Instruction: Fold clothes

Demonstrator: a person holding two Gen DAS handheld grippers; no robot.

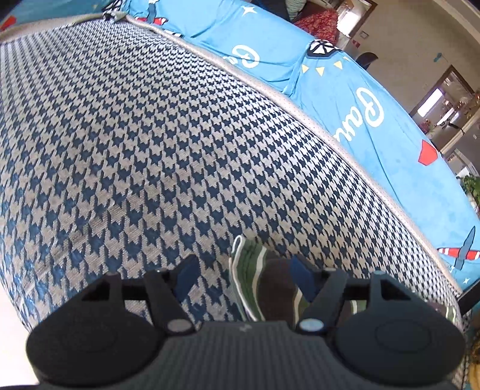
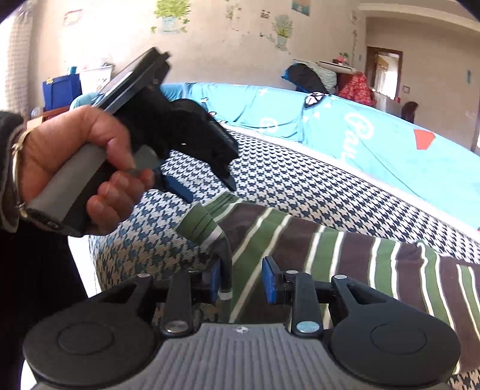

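right gripper [image 2: 241,280], lower centre: fingers sitting apart astride shirt [image 2: 330,249] hem | left gripper [image 1: 244,277]: fingers spreading wide over shirt edge, lower centre | both lying on cushion [image 1: 150,135]

A home: sofa [image 2: 300,186], plant stickers on wall [image 2: 171,15], doorway [image 2: 385,73].

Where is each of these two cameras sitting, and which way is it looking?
Left wrist view: sits on the left gripper, looks down along its open fingers at the houndstooth cushion and the striped garment; no hand shows.
Right wrist view: sits on the right gripper, looks across the striped garment between its open fingers; the person's left hand shows, holding the left gripper.
Both views share the garment, the cushion and the blue cover.
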